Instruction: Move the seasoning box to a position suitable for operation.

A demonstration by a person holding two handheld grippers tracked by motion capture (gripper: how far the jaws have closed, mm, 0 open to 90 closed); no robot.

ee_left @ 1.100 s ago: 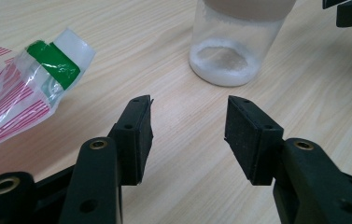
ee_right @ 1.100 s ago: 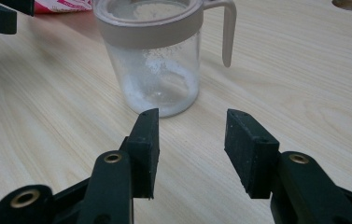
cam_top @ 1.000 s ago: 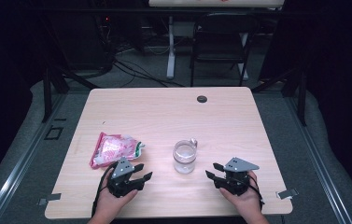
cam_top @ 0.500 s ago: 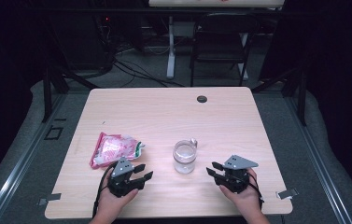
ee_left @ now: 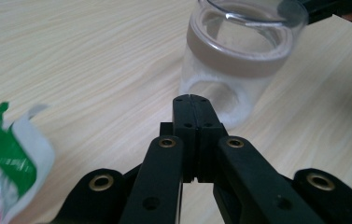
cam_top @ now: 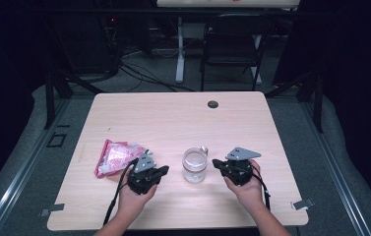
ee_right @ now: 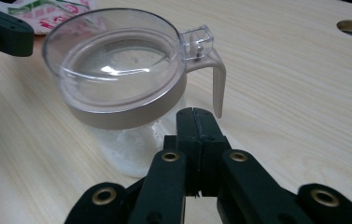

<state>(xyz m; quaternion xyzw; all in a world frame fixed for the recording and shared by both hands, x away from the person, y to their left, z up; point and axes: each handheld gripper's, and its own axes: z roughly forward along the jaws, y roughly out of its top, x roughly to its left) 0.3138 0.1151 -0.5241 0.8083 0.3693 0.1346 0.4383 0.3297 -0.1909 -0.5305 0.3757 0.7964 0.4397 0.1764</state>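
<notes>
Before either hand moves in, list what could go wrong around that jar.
1. The jar is clear with a thin handle and hinged lid; a push from the shut right tool could tip it, and the white contents might spill.
2. The left tool, also shut, points at the jar's base; it would shove it, not grip.
3. The pink packet lies beside the left hand and could be swept aside.

Jar (ee_right: 117,88) – glossy clear plastic; table (cam_top: 173,118) – matt wood grain.

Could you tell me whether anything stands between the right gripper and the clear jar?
Nothing visible does. The right gripper, jaws shut, points at the lidded jar across bare table. The pink packet lies beyond the jar's far side, near the left gripper, clear of that path.
</notes>
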